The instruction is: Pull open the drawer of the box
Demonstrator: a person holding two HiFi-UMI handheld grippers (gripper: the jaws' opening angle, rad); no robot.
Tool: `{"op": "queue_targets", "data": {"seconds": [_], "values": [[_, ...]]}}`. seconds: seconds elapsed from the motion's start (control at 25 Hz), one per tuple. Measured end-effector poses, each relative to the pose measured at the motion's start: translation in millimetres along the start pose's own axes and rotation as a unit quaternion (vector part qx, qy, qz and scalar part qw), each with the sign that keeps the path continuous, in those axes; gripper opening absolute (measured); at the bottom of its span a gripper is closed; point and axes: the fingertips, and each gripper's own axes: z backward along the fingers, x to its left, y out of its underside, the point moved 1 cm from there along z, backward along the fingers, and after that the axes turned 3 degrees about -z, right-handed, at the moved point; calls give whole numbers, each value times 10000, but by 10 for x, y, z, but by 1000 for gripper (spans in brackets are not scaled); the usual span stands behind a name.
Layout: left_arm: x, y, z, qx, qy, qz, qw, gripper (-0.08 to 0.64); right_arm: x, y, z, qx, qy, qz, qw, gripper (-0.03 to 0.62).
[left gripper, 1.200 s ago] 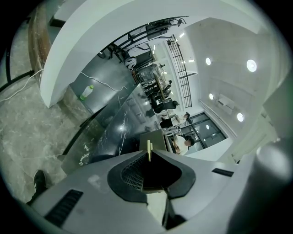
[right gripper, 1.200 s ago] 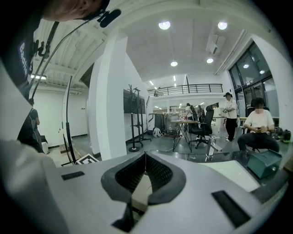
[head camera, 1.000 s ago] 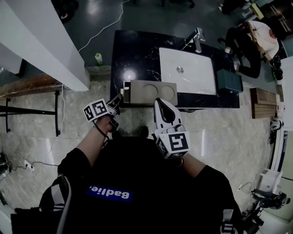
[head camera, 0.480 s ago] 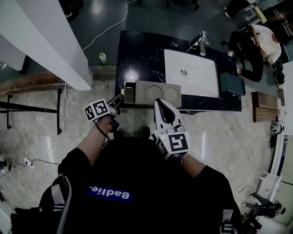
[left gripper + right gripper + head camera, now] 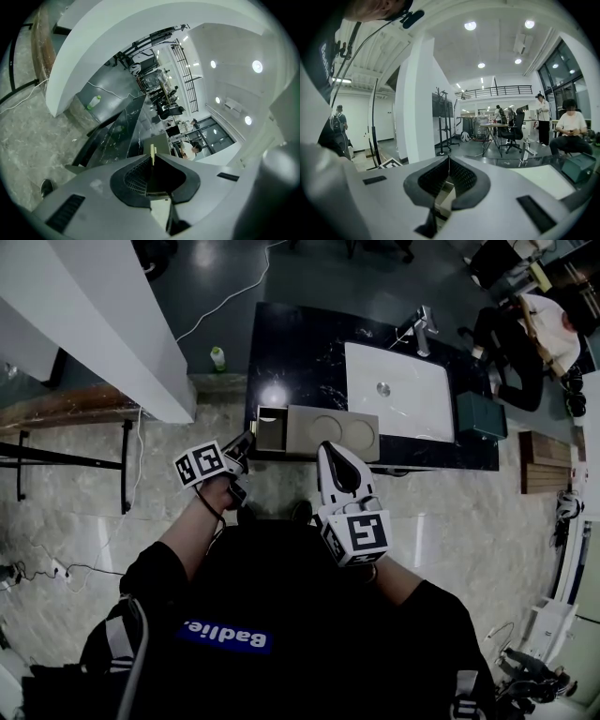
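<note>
Left tool gripping drawer, open leftward along box

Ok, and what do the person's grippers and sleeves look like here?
Both grippers are light grey plastic, with black ribbed pads lining a teardrop-shaped gap. The left gripper and right gripper each carry a white cube with black square markers. A thin dark cord loops by the left one. The person wears a black short-sleeved top with a blue patch.
</note>
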Motion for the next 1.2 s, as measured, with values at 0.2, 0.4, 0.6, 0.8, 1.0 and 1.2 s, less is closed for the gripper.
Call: {"op": "queue_targets", "data": {"seconds": [0.2,0.4,0.6,0.8,1.0,1.2], "values": [[92,-95,86,-99,-59,70,9999,28,38,11,-19,10,20,-41,10000,0],[131,-129,143,-104,-64,66,9999,28,124,7,-60,15,-6,-46,10000,0],[130,-125,155,-78,-51,51,9999,29,184,25,-77,25,-24,-15,10000,0],[157,-151,192,-120,4,93,9999,29,232,48,-56,73,43,-3,10000,0],[160,-173,260,-179,109,27,9998,31,257,113,24,158,150,-16,9998,0],[163,-269,425,-303,-34,-407,9987,31,266,206,146,253,266,-81,9993,0]]}}
